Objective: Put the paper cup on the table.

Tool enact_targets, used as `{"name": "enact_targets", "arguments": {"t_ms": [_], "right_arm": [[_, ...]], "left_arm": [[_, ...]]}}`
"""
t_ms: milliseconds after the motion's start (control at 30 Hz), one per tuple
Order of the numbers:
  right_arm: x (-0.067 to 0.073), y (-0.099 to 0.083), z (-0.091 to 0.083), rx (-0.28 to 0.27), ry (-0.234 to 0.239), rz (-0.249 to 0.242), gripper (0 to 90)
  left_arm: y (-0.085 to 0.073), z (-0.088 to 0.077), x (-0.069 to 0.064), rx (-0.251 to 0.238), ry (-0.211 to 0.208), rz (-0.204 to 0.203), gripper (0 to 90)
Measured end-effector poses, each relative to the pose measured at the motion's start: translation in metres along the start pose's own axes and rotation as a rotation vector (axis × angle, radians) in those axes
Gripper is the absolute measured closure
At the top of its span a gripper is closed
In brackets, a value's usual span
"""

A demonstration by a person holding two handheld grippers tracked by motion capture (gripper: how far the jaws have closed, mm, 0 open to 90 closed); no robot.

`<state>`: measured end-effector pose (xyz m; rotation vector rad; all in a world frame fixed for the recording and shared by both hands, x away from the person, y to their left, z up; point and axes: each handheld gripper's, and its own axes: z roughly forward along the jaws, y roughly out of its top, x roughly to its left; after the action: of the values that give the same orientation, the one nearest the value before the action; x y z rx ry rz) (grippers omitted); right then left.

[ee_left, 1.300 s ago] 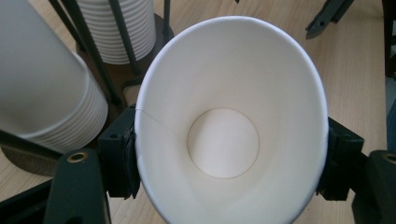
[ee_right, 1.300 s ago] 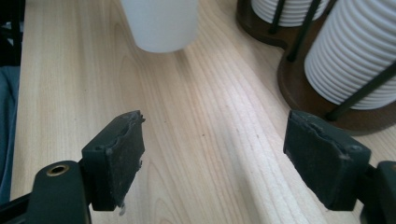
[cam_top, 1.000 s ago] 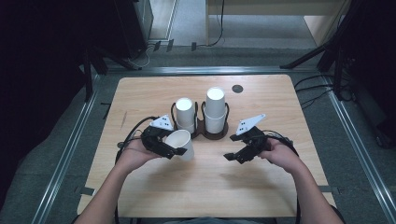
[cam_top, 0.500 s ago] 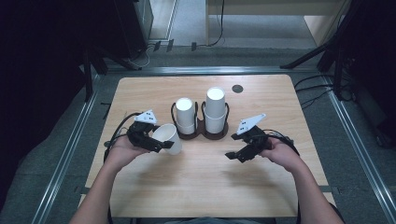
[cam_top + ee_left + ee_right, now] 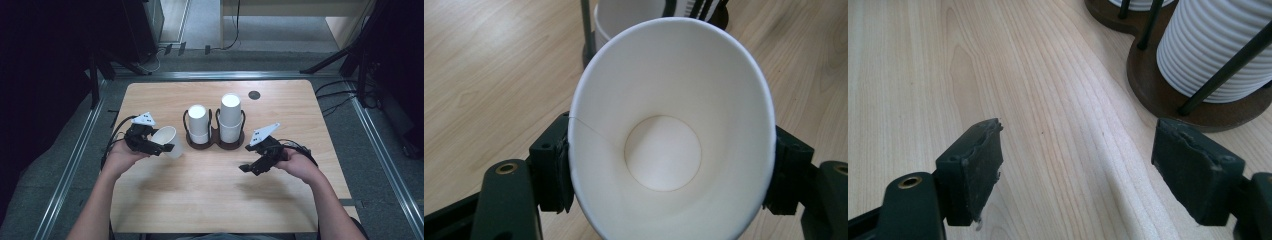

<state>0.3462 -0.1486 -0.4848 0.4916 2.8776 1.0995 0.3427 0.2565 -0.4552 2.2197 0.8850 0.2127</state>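
Observation:
A white paper cup [image 5: 168,140] lies tilted on its side in my left gripper [image 5: 159,146], left of the holder. In the left gripper view the cup [image 5: 671,135] shows its open mouth and round bottom, squeezed oval between the two black pads [image 5: 551,170]. A dark wooden two-slot holder [image 5: 215,141] at the table's middle carries two stacks of white cups [image 5: 198,123], the right stack [image 5: 230,117] taller. My right gripper [image 5: 253,167] hovers open just right of and nearer than the holder, nothing between its pads [image 5: 973,170]; the ribbed stack [image 5: 1220,50] stands ahead of it.
The light wooden table [image 5: 210,200] has a small dark round hole cover [image 5: 254,95] at the back right. Black cables trail from both grippers over the table's side edges. Metal rails run on the floor along both sides of the table.
My left gripper has carried the cup leftwards, away from the holder. The right gripper has stayed where it was.

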Motion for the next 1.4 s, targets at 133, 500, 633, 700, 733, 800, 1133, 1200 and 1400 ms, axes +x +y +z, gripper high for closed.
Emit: {"name": "enact_targets", "arguments": {"t_ms": [133,500,633,700,733,800,1133,1200,1400], "right_arm": [[0.001,-0.001,0.003,0.012,0.005,-0.008,20.7],[0.006,-0.005,-0.001,0.005,-0.009,0.034,20.7],[0.006,-0.007,-0.001,0.005,-0.010,0.024,20.7],[0.007,-0.007,0.000,0.006,-0.013,0.033,20.6],[0.007,-0.007,0.000,0.005,-0.017,0.044,20.7],[0.007,-0.008,-0.001,-0.002,-0.017,0.054,20.7],[0.009,-0.011,-0.002,-0.006,-0.026,0.061,20.6],[0.009,-0.011,-0.002,-0.005,-0.025,0.070,20.6],[0.010,-0.012,-0.002,0.000,-0.030,0.066,20.6]], "left_arm": [[0.000,-0.006,0.009,-0.029,-0.004,-0.035,25.5],[-0.005,-0.011,0.034,-0.015,0.055,-0.077,25.5],[-0.009,-0.011,0.045,0.004,0.095,-0.100,25.5],[-0.010,-0.011,0.051,0.007,0.094,-0.119,25.3],[-0.011,-0.010,0.054,0.009,0.098,-0.126,25.1],[-0.012,-0.009,0.058,0.018,0.123,-0.139,25.0],[-0.020,-0.005,0.079,0.064,0.189,-0.208,23.7],[-0.022,-0.006,0.082,0.068,0.211,-0.216,23.4],[-0.025,-0.004,0.086,0.084,0.247,-0.226,22.1]]}}
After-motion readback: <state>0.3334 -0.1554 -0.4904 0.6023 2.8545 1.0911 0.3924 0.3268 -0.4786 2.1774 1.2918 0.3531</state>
